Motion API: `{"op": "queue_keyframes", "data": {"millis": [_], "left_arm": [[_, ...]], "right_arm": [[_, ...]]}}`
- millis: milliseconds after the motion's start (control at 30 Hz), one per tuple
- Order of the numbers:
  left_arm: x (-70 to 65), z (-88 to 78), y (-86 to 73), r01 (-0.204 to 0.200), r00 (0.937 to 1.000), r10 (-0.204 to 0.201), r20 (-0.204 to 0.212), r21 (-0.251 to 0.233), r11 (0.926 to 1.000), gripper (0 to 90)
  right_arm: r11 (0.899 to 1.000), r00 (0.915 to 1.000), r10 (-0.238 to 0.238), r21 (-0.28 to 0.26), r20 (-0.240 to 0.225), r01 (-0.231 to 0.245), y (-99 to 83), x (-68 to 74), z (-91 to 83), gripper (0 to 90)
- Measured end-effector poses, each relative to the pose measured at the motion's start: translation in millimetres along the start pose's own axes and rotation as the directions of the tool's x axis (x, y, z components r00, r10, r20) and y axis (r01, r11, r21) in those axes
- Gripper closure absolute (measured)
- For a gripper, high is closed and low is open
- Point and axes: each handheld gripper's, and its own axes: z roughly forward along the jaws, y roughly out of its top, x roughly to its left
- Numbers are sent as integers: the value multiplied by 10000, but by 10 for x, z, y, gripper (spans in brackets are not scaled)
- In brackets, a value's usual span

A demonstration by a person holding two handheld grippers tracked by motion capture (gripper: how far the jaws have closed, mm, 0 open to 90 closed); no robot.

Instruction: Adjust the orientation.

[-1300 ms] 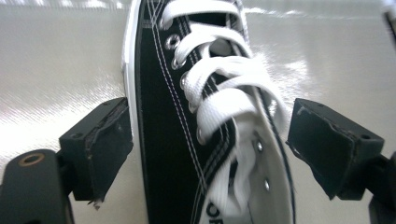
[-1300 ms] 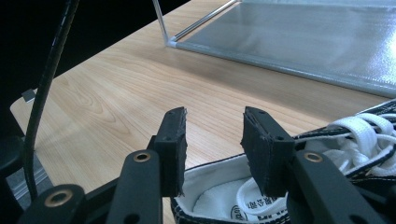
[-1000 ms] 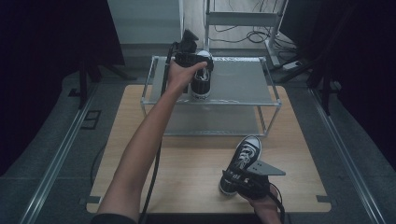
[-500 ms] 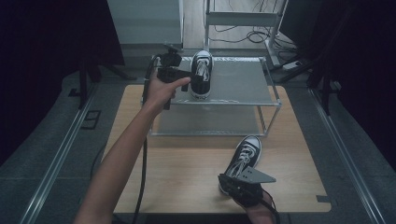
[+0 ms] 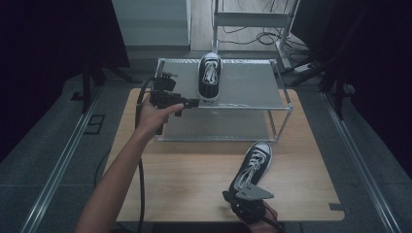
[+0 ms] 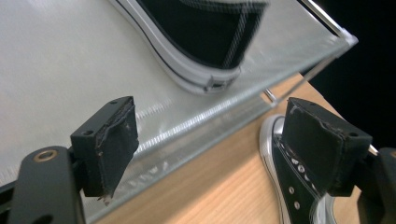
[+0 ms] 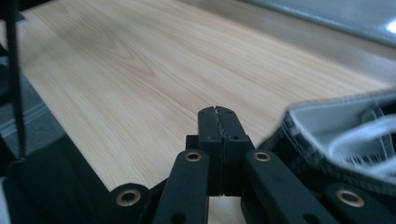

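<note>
A black-and-white sneaker point(image 5: 210, 77) stands on the top shelf of a metal rack point(image 5: 252, 87), its heel point(image 6: 205, 42) toward me. My left gripper point(image 5: 193, 103) hovers just left of that heel. Its jaws are open with nothing between them point(image 6: 215, 144), though they have just been closing. A second sneaker point(image 5: 252, 165) lies on the wooden table point(image 5: 184, 179) in front of the rack, and it also sits behind one left fingertip point(image 6: 289, 186). My right gripper point(image 5: 245, 199) sits at its heel. Those jaws have just closed pad to pad point(image 7: 218, 126), empty, with the sneaker's collar point(image 7: 341, 140) beside them.
The rack has a lower shelf point(image 5: 218, 126) under the top one. A black cable point(image 5: 141, 194) trails from the left gripper over the table's near edge. Behind the rack stands a metal frame point(image 5: 252, 19) with cables on the floor. Dark floor surrounds the table.
The left hand has come off the sneaker on the top shelf and drawn back to the left and toward me; the sneaker stays there. The right gripper has sunk slightly by the other sneaker's heel.
</note>
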Motion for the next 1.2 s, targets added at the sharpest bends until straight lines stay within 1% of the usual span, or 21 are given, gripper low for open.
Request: {"op": "queue_keyframes", "data": {"millis": [67, 133, 200, 300, 333, 433, 600, 633, 667, 700, 733, 767, 800, 833, 867, 900, 933, 967, 1000, 1133, 1200], "left_arm": [[-26, -27, -119, -234, 9997, 234, 44, -90, 9997, 189], [-45, -39, -201, -286, 9994, 289, 197, -166, 9995, 192], [-64, -46, -290, -370, 9987, 378, 354, -219, 9991, 194], [-84, -56, -455, -588, 9977, 597, 325, -290, 9978, 195], [-84, -56, -455, -588, 9977, 597, 325, -290, 9978, 195], [-76, -36, -672, -611, 9973, 619, 383, -225, 9979, 196], [-27, 37, -1027, -686, 9971, 683, 325, 92, 9976, 195], [-16, 66, -1141, -731, 9969, 723, 305, 252, 9970, 195], [-9, 85, -1203, -732, 9968, 720, 336, 352, 9967, 195], [-9, 85, -1203, -732, 9968, 720, 336, 352, 9967, 195], [-2, 103, -1281, -691, 9969, 675, 396, 420, 9967, 195], [2, 118, -1325, -682, 9970, 663, 407, 471, 9966, 195], [6, 145, -1403, -637, 9973, 613, 409, 576, 9963, 195], [17, 186, -1515, -516, 9980, 491, 395, 663, 9965, 196], [17, 186, -1515, -516, 9980, 491, 395, 663, 9965, 196], [24, 209, -1575, -462, 9981, 429, 450, 769, 9960, 196], [33, 227, -1631, -416, 9983, 381, 444, 813, 9958, 196], [43, 267, -1722, -344, 9992, 323, 256, 865, 9957, 198], [43, 267, -1722, -344, 9992, 323, 256, 865, 9957, 198], [77, 353, -1885, -182, 9997, 161, 196, 1097, 9938, 200], [83, 368, -1911, -180, 9997, 158, 211, 1132, 9934, 201]], "right_arm": [[9998, 9997, 177, 132, 157, -179, -70, -53, -6, 900], [9991, 9991, 414, 132, -109, -413, -107, -86, -20, 900], [9996, 9996, 255, 118, -76, -254, -130, -81, -23, 900], [9997, 9997, 225, 66, -47, -224, -153, -83, -23, 900], [9997, 9997, 225, 66, -47, -224, -153, -83, -23, 900], [9996, 9997, 263, 42, 18, -263, -183, -88, -54, 900], [9988, 9988, 479, -47, 126, -479, -263, -118, -165, 900], [9984, 9982, 567, -91, 174, -566, -302, -141, -219, 900], [9982, 9981, 597, -89, 181, -595, -315, -151, -241, 900], [9982, 9981, 597, -89, 181, -595, -315, -151, -241, 900], [9977, 9972, 675, -112, 311, -672, -353, -183, -306, 900], [9977, 9972, 675, -112, 311, -672, -353, -183, -306, 900], [9959, 9955, 903, -111, 289, -900, -390, -230, -368, 900], [9956, 9950, 930, -131, 357, -926, -404, -243, -390, 900], [9954, 9943, 959, -127, 473, -954, -420, -250, -415, 900], [9954, 9943, 959, -127, 473, -954, -420, -250, -415, 900], [9952, 9936, 973, -137, 570, -967, -434, -259, -439, 900], [9940, 9918, 1088, -144, 669, -1081, -459, -288, -486, 900], [9934, 9910, 1147, -143, 683, -1140, -465, -298, -500, 900], [9903, 9866, 1385, -238, 868, -1369, -487, -360, -580, 900], [9896, 9852, 1430, -311, 949, -1406, -490, -379, -602, 900]]}}
